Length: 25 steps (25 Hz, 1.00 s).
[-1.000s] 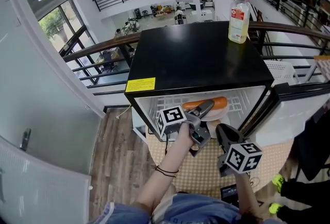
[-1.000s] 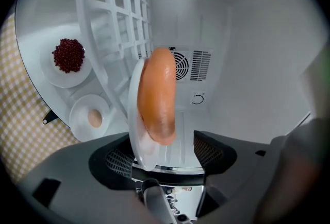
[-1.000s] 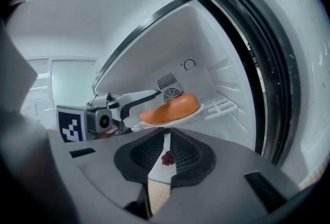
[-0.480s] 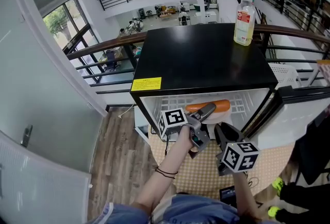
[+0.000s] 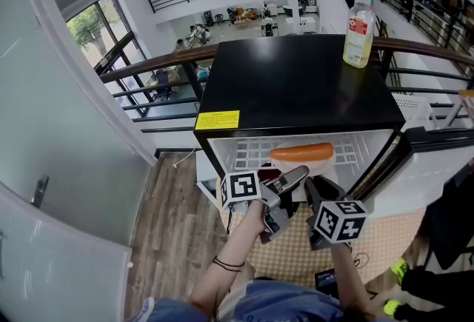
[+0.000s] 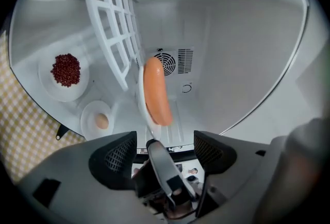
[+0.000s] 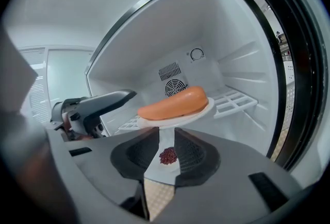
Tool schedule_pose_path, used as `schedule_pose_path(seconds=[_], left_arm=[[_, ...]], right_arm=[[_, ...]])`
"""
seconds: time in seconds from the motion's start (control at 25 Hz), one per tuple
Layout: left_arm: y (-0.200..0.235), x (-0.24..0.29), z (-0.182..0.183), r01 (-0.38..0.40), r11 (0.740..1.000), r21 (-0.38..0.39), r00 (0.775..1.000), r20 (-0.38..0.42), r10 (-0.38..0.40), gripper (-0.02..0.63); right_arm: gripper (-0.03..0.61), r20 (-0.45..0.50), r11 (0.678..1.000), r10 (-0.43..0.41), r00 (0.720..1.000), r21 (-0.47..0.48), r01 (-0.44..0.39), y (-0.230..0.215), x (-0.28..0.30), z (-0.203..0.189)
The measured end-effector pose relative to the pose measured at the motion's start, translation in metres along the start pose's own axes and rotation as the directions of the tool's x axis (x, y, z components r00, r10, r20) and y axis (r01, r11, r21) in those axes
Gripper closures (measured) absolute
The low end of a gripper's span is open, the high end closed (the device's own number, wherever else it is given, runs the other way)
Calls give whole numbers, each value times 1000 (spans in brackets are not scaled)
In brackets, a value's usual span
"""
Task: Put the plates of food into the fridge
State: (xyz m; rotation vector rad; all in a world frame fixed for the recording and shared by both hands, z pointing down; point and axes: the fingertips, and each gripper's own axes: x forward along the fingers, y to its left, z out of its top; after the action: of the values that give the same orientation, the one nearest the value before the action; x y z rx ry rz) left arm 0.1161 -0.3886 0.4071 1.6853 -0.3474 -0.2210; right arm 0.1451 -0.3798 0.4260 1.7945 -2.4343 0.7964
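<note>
1. A second ago the left gripper [image 5: 295, 180] reached the edge of the plate [image 7: 203, 111] that carries the sausage [image 5: 301, 152]. It has since drawn back and now hangs lower in the head view, just in front of the open fridge [image 5: 296, 84], so the sausage shows whole.
2. The left jaws are released and wide apart, with nothing between them. Beyond their gap, in the middle of the left gripper view, plate and sausage lie on the white wire shelf [image 6: 116, 37].
3. The right gripper [image 5: 314, 187] sits just right of the left one, in the lower middle of the head view. Its jaws stand a narrow gap apart and grasp nothing.
4. A plate of red beans [image 6: 66, 71] shows through that narrow gap. It lies on the fridge floor below the shelf, near a smaller dish [image 6: 100, 121] holding a pale brown round thing, perhaps an egg.
5. Both of these show at the left of the left gripper view. In the head view the grippers and hands hide them.
6. The fridge door [image 5: 426, 172] is cut off at the right edge of the head view.
7. A bottle [image 5: 359, 17] stands on the fridge's black top at the upper right. Its label and the yellow sticker [image 5: 218, 120] are too small to read.
8. A person in dark clothes [image 5: 452, 239] is cut off at the lower right corner.
</note>
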Motion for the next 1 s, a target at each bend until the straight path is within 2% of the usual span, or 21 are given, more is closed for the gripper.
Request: schedule_pose_path(seconds=[0.28,0.48,0.64,0.72,0.8,0.92,1.0], left_arm=[[35,-37,-17,-139,985,106,990,10,139,278],[40,-47,-29,-143,981,131,990,13,143,279],[31,-57,-35,-172,945,280,985,45,166,281],[21,-63,-38,-160,921,355,987,77,142,281],[7,-69,-39,-123,906,405,990,109,86,287],[-10,-78,-43,-78,896,437,990,143,16,316],[-16,-84,-47,-80,886,456,986,167,3,371]], right_arm=[[489,-11,1000,4,1000,6,-4,-5,17,4],[489,0,1000,6,1000,29,-6,-4,13,5],[489,8,998,29,1000,56,-29,3,-4,3],[489,-4,997,42,999,60,-42,6,-14,-3],[489,-26,997,60,998,58,-59,11,-25,-12],[489,-69,994,103,992,55,-99,20,-42,-27],[489,-89,991,122,989,64,-116,24,-53,-36]])
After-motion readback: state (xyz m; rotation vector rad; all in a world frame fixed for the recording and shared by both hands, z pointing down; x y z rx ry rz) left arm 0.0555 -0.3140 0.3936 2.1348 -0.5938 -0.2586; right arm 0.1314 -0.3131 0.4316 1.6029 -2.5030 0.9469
